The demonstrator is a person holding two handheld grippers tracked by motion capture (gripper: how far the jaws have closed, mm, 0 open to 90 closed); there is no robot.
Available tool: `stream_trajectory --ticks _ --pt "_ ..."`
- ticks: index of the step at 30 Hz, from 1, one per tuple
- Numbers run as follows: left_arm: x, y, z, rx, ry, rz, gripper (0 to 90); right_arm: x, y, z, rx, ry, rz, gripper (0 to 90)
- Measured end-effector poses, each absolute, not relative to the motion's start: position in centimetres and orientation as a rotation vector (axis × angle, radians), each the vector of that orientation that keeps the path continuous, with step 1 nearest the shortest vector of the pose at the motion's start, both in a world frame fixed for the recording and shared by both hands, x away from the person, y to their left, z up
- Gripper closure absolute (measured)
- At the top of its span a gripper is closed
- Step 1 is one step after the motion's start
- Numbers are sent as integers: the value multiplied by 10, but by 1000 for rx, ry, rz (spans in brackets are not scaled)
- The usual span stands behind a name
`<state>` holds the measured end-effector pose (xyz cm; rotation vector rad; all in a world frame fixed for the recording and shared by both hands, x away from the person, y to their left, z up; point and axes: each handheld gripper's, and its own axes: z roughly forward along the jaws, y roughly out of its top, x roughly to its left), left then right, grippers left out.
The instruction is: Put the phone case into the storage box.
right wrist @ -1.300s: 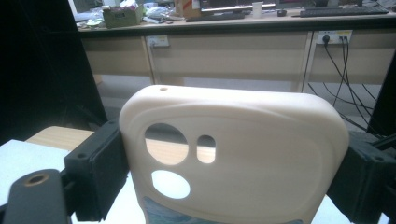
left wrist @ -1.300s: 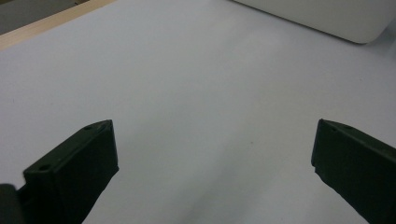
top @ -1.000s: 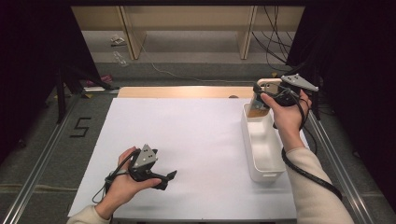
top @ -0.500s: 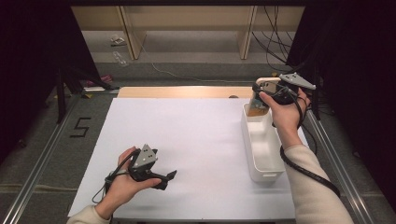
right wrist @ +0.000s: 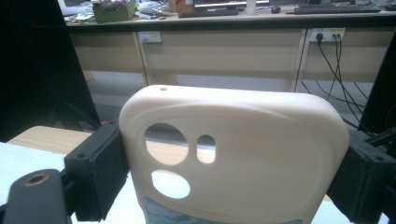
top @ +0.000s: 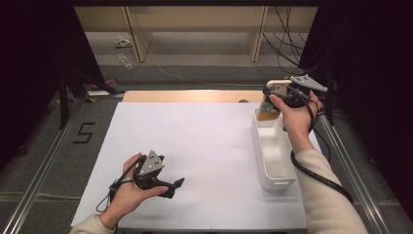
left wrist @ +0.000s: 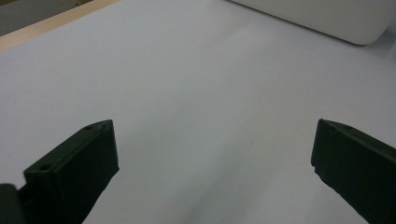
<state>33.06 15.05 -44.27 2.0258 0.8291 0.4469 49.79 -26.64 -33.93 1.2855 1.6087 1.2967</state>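
The phone case, cream-coloured with three camera cut-outs, stands upright between the two black jaws of the right gripper, which clamp it by its two long edges; the grip is firm and the case does not rest on anything; in the high view the case hangs just below and ahead of that gripper, above the far end of the white bin; the bin lies directly beneath the right hand, lengthwise along the right side of the white table sheet, and its interior appears bare. The left gripper lies low over the sheet near the person's edge, well apart from the bin; its jaws stand wide with nothing between them, and its own view looks across bare sheet toward a corner of the bin. Judged status: the pick-up is complete and the case is carried to the bin; the remaining steps are to lower it into the bin, release the jaws, and withdraw; the left gripper takes no part at present.
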Motion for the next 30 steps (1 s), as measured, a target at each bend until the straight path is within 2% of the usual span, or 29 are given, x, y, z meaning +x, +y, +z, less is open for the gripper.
stream_trajectory --ticks 30 --pt "331 149 -443 2032 824 444 0 507 -267 -341 1315 1594 1282 128"
